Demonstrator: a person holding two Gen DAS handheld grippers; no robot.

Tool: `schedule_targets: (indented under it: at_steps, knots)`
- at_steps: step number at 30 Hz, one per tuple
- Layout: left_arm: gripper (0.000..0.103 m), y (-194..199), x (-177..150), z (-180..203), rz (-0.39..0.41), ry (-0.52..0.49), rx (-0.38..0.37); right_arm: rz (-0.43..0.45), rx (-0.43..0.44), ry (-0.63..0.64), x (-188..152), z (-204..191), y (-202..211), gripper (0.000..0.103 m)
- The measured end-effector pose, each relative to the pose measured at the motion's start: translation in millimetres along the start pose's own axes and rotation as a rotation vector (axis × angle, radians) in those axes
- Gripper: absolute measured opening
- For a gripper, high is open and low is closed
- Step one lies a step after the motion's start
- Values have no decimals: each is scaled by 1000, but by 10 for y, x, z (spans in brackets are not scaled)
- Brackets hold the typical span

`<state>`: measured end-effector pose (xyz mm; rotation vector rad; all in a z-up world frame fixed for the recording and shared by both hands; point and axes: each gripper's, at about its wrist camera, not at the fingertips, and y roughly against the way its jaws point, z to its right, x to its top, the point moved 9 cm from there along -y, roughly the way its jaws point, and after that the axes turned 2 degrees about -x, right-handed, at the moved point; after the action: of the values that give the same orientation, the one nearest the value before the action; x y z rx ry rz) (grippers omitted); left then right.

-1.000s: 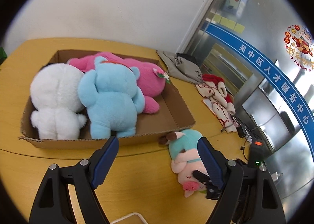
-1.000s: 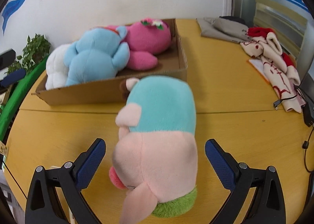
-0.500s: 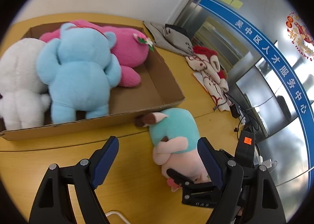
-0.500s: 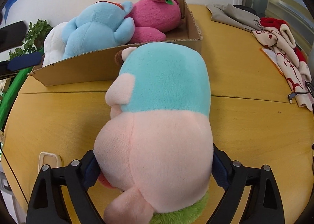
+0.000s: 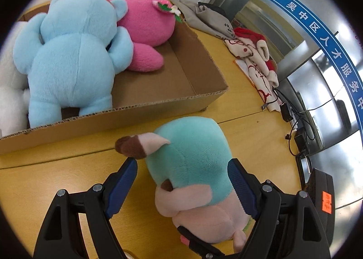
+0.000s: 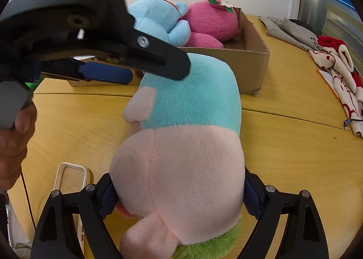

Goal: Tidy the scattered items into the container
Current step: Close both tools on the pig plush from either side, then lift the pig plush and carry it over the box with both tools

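A plush pig (image 5: pixel 192 152) with a teal body and a pink head (image 6: pixel 181 168) lies on the wooden table, just in front of the cardboard box (image 5: pixel 158 109). My right gripper (image 6: pixel 178 188) is shut on the pig's pink head, with both pads sunk into the plush. My left gripper (image 5: pixel 181 161) is open and straddles the teal body. Its right pad touches the plush; its left pad stands clear. In the box lie a blue bear (image 5: pixel 72 59), a pink plush (image 5: pixel 147 29) and a white plush (image 5: pixel 9 100).
A grey garment (image 5: pixel 208 18) and a red-and-white cloth (image 5: pixel 256 59) lie on the table to the right of the box. Cables and chargers (image 5: pixel 295 127) sit at the right edge. A white phone case (image 6: pixel 70 177) lies left of the pig. A person's hand (image 6: pixel 11 145) holds the left gripper.
My left gripper has come down and forward until the pig sits between its fingers. My right gripper, wide open a second ago, has closed onto the pig's head.
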<state>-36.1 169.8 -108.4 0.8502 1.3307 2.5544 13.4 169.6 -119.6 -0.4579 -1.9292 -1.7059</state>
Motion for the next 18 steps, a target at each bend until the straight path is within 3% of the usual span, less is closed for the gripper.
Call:
schedule_targets:
  at_steps: [13, 18]
  knots:
    - [83, -227, -25, -85, -46, 56, -29, 12, 19, 18, -20, -174, 10, 89]
    - [68, -204, -38, -47, -61, 27, -35, 17, 19, 10, -40, -213, 37, 86]
